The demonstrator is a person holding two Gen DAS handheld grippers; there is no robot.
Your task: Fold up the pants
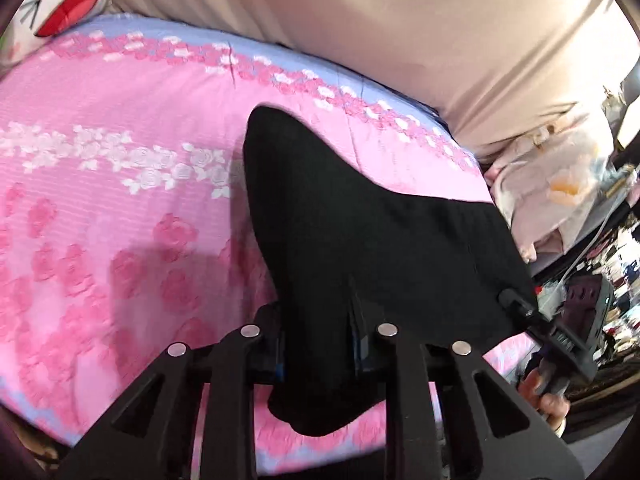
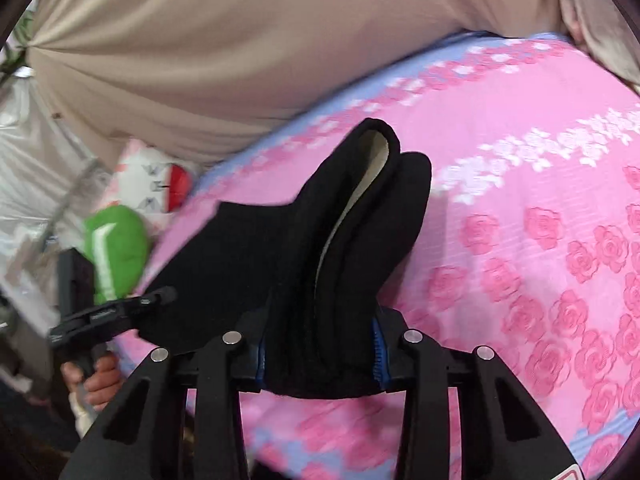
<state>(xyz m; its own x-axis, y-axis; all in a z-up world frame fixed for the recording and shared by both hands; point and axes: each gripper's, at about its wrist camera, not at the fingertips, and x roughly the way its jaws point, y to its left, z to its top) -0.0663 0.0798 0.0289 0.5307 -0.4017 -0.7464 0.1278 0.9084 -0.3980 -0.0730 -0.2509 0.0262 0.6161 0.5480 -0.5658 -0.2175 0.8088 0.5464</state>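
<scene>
Black pants (image 1: pixel 360 248) hang lifted above a pink rose-patterned bedspread (image 1: pixel 100 220). My left gripper (image 1: pixel 320 344) is shut on one bunched edge of the pants. My right gripper (image 2: pixel 320 352) is shut on another thick fold of the pants (image 2: pixel 320 240), whose pale inner lining shows. The right gripper also shows in the left wrist view (image 1: pixel 520 304) at the pants' right edge. The left gripper also shows in the right wrist view (image 2: pixel 160 296) at the pants' left edge. The cloth spans between the two grippers.
The bedspread (image 2: pixel 540 260) has a blue border. A beige curtain (image 1: pixel 400 20) hangs behind the bed. A white cartoon pillow (image 1: pixel 60 4) lies at a corner; a green item (image 2: pixel 120 248) sits beside it. Cluttered goods (image 1: pixel 580 200) stand beside the bed.
</scene>
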